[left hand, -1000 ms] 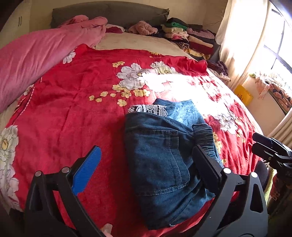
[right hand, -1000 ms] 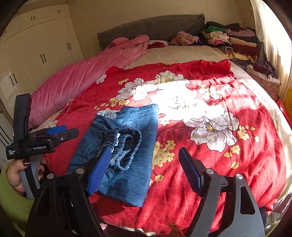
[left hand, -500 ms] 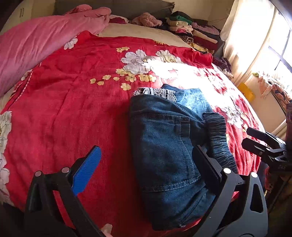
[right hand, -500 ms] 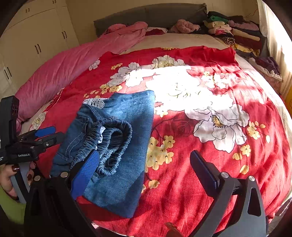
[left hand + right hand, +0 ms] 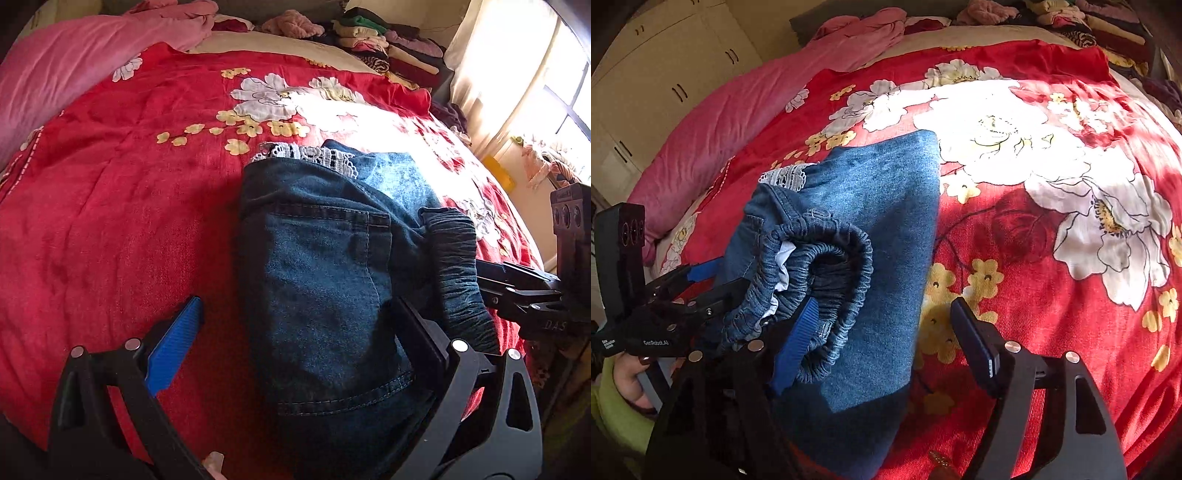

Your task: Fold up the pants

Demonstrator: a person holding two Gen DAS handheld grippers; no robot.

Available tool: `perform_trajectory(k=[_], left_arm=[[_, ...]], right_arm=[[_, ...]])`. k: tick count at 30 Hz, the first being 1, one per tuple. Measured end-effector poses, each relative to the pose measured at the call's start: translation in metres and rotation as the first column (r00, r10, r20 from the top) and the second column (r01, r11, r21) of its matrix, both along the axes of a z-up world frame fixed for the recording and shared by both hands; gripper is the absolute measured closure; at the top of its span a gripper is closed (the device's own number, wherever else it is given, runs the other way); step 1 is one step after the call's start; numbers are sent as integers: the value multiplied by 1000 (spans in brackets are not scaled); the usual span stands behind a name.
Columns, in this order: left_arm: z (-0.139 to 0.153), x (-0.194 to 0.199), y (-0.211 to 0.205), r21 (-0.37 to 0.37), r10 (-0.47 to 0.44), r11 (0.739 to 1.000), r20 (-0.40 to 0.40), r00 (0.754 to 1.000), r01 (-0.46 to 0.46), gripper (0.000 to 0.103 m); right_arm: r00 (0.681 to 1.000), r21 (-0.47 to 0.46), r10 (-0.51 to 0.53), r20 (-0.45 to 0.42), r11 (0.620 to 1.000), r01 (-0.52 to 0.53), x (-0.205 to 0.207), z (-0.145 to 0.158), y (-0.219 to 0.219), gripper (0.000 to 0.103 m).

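Both claws spread, gripping nothing: left gripper (image 5: 295, 343) straddles my folded jeans (image 5: 332, 280), long axis running straight ahead; right gripper (image 5: 882, 332) sits nearer the elastic waistband (image 5: 827, 258).

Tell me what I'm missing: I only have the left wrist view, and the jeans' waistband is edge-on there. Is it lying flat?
Observer: No. In the right wrist view the waistband curls up in an open loop, with white lining showing inside.
Operator: Where's the right gripper against it?
Observer: The right gripper is open; its blue finger overlaps the waistband loop, the other sits over the red blanket.
Operator: Anything under the top layer on that side?
Observer: Yes, a lighter blue layer of the jeans lies flat beneath, reaching further right.
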State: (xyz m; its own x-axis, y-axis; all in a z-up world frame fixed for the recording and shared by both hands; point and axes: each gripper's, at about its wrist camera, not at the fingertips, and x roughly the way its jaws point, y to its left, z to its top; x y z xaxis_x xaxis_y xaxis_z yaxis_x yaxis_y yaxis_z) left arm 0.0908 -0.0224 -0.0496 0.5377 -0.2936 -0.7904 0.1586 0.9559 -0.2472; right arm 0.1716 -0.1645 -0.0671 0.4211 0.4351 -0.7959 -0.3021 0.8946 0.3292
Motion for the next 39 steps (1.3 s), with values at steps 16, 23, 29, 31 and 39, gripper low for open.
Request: perform_trajectory(k=[16,23,29,31,39], left_arm=[[4,-1,-22,25,-73,997,35,997,72,64],[15,-6,-21,19,-74,997,57,996,73,78],[28,-7,-21,7,-67,998,70,995,67,81],[32,-5,-21,0,-63,998,75,995,64,81],[52,12,-17,8,-47,999,123,991,46,81]], right_arm=[[993,0,99,60,995,-99,-3,0,17,70],[992,20,82,96,996,-84,-10,10,16,81],[984,18,102,146,994,-105,-13,29,23,85],[983,17,103,154,994,-107,-11,33,25,85],[976,26,89,201,995,-96,7,50,26,85]])
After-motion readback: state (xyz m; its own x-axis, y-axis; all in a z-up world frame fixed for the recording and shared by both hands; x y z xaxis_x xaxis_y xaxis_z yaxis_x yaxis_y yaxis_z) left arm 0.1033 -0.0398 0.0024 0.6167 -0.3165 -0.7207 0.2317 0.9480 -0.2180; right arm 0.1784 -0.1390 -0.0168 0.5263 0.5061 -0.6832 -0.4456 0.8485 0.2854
